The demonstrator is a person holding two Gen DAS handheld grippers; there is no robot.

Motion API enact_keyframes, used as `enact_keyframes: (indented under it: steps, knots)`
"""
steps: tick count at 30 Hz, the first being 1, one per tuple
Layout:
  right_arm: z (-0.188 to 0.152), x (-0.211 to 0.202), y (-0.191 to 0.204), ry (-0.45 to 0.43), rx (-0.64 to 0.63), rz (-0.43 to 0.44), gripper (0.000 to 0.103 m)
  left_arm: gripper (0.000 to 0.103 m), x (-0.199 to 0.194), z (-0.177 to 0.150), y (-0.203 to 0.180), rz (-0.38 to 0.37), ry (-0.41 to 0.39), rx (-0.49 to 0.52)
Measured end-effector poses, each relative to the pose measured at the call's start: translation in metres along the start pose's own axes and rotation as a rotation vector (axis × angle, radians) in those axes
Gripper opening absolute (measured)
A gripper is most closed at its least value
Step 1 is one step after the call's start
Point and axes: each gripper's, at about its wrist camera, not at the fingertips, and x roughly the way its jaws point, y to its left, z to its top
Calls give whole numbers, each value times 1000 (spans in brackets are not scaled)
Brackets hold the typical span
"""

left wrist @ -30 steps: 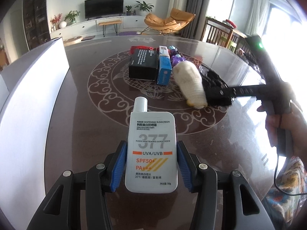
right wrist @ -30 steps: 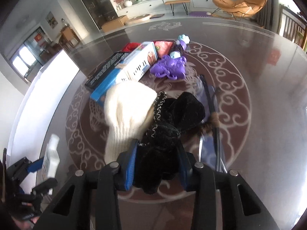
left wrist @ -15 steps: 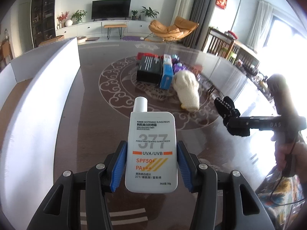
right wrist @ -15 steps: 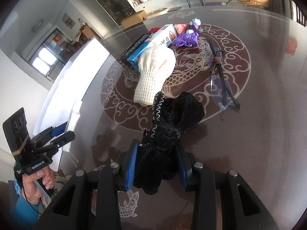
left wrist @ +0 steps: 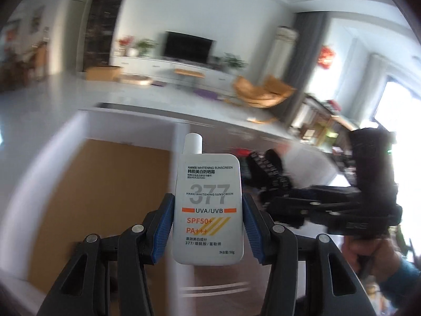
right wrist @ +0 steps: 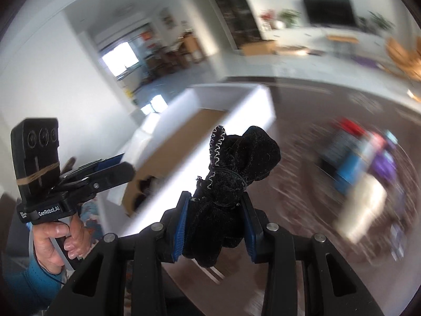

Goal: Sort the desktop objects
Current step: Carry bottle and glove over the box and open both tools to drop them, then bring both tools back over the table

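The sunscreen bottle [left wrist: 208,208] stood upright between the pads of the left hand-held gripper [left wrist: 208,220], above the box [left wrist: 86,200]. To its right, the right hand-held gripper [right wrist: 215,226] held the rolled glove [right wrist: 231,184] over the desk [right wrist: 302,131]. The remaining items [right wrist: 360,163] lay farther right on the desk.

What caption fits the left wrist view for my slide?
Left gripper holding a white sunscreen bottle above a white-walled box.
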Motion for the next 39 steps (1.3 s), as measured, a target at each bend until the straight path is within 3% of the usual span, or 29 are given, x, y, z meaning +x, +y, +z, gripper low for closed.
enact_keyframes:
  steps: [6, 12, 13, 14, 15, 16, 19, 24, 28, 31, 36, 39]
  knots:
    - [32, 97, 75, 69, -92, 64, 37, 51, 15, -19, 102, 207, 122, -125]
    - [19, 180, 99, 207, -148, 11, 39, 51, 44, -53, 150, 283, 266, -211]
    - [15, 190, 97, 225, -154, -8, 41, 54, 49, -58, 154, 299, 291, -223]
    - [12, 198, 99, 243, -167, -36, 45, 65, 54, -61, 157, 311, 312, -228]
    - [9, 206, 100, 257, -183, -65, 62, 71, 56, -63, 156, 317, 322, -229]
    - [7, 208, 102, 252, -204, -81, 78, 72, 56, -64, 156, 318, 314, -232]
    - [6, 201, 107, 200, -256, -119, 92, 89, 51, -59, 155, 332, 262, -228]
    - [7, 165, 90, 114, -255, -138, 94, 90, 30, -56, 139, 429, 147, -172]
    - [-6, 116, 59, 1, -245, -229, 103, 90, 16, -49, 106, 382, 49, -157]
    - [-38, 71, 15, -66, -220, -366, 103, 90, 13, -47, 63, 286, 10, -109]
    - [-99, 13, -84, -26, -119, -625, 103, 90, 24, -44, -42, 77, -1, 38]
    - [-131, -15, -136, 23, -32, -739, 103, 103, 47, -49, -94, -28, 39, 90]
